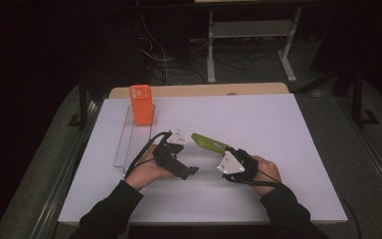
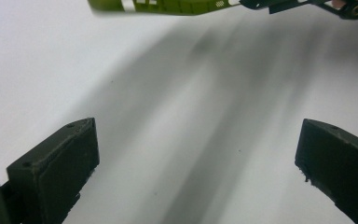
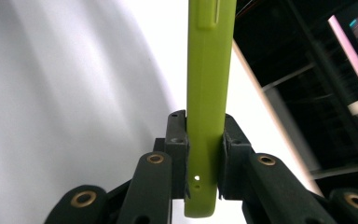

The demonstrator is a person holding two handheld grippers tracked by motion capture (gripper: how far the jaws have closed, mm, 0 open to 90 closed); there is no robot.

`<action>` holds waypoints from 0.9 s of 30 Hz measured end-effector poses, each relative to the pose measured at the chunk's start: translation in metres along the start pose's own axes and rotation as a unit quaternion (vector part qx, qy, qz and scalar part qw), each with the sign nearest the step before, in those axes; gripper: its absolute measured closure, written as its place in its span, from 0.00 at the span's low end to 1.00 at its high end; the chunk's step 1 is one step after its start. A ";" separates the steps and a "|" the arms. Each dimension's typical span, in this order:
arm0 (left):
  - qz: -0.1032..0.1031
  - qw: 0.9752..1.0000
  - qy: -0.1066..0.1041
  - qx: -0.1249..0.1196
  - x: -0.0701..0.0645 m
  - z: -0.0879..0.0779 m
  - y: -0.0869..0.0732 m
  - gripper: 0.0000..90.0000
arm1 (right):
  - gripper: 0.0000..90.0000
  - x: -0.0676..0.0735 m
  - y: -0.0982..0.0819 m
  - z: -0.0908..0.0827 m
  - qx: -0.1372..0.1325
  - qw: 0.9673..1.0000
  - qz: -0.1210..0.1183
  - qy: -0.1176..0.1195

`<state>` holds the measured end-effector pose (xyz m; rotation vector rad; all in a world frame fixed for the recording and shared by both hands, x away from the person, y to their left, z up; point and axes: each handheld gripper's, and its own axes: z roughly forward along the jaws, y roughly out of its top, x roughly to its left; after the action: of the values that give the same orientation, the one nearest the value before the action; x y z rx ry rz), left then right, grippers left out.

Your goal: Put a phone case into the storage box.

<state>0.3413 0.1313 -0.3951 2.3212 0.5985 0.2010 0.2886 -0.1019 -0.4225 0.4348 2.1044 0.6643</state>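
A lime-green phone case (image 1: 208, 143) hangs above the white table, tilted up toward the left. My right gripper (image 1: 227, 151) is shut on its lower end; in the right gripper view the case (image 3: 207, 93) stands edge-on between the two pads. My left gripper (image 1: 193, 171) lies low over the table just left of it, jaws wide apart with bare table between them (image 2: 196, 154). The green case (image 2: 168, 6) crosses the top of the left gripper view. An orange phone case (image 1: 141, 104) stands upright at the far end of a clear rack (image 1: 132, 144).
The white table top (image 1: 278, 129) has free room to the right and in front of the hands. The rack lies along the left side. Beyond the far edge stand a dark floor, cables and a white stand (image 1: 248, 30).
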 end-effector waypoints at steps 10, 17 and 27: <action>-0.010 1.000 0.004 0.009 0.000 -0.001 0.000 0.00 | 0.84 -0.017 -0.003 0.002 -0.006 0.986 0.146 0.083; -0.020 1.000 0.003 0.004 0.000 -0.001 0.000 0.00 | 0.84 -0.029 -0.009 0.004 -0.008 0.962 0.242 0.128; -0.037 0.999 -0.002 -0.013 0.003 -0.002 0.003 0.00 | 0.84 -0.034 -0.013 0.008 -0.003 0.925 0.338 0.175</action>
<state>0.3445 0.1324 -0.3919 2.2705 0.6743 0.1679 0.3134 -0.1278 -0.4122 1.1381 2.2721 1.2138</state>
